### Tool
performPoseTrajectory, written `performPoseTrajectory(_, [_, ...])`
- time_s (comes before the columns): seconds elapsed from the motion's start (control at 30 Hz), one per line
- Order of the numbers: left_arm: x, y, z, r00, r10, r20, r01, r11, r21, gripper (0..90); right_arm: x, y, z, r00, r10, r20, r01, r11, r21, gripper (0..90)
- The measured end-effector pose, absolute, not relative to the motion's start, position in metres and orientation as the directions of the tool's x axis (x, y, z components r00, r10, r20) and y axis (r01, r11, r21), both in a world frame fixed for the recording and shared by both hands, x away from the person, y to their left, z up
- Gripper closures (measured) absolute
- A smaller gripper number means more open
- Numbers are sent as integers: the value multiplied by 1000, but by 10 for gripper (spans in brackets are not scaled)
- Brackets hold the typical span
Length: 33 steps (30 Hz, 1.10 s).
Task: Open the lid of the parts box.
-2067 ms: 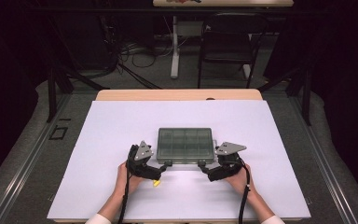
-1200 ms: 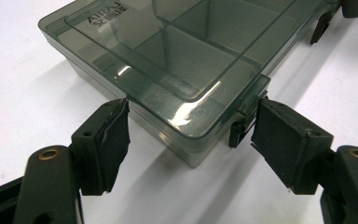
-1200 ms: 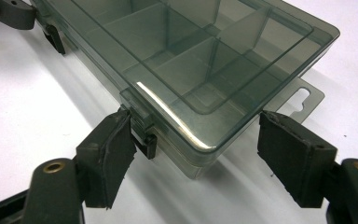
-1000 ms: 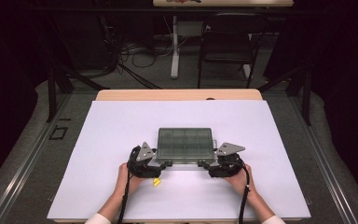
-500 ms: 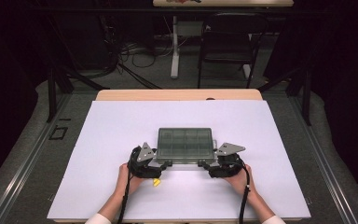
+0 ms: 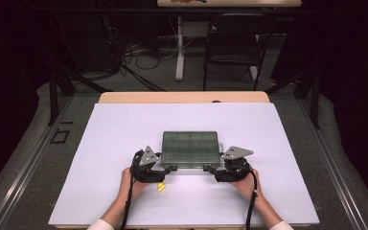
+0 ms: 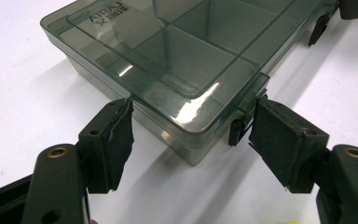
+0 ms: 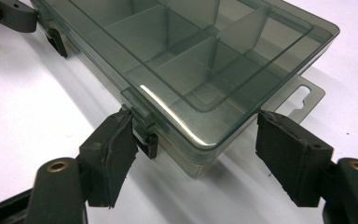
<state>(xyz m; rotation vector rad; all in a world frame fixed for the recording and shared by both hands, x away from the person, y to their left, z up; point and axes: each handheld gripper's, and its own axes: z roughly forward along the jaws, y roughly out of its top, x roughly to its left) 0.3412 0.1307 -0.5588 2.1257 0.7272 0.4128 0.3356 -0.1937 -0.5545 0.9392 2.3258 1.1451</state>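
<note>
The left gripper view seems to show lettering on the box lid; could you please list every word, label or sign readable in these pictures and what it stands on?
"AIRAJ": raised lettering on the lid of the compartment box, near its corner, in the left gripper view.
A few characters follow it on the same lid, too blurred to read.
Nothing else is readable in the high view or the right gripper view.

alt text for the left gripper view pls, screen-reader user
A closed, smoky see-through plastic compartment box lies on a white table, its near corner between the open black jaws of the left tool. One pad touches the box's front edge; the other pad sits beside a small latch.
</note>
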Motion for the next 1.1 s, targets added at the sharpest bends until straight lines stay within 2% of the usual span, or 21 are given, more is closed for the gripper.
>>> performPoseTrajectory(1.1, [340, 132, -558, 777, 629, 33, 347, -472, 810, 307, 335, -195, -554, -696, 717, -22, 406, 419, 812, 279])
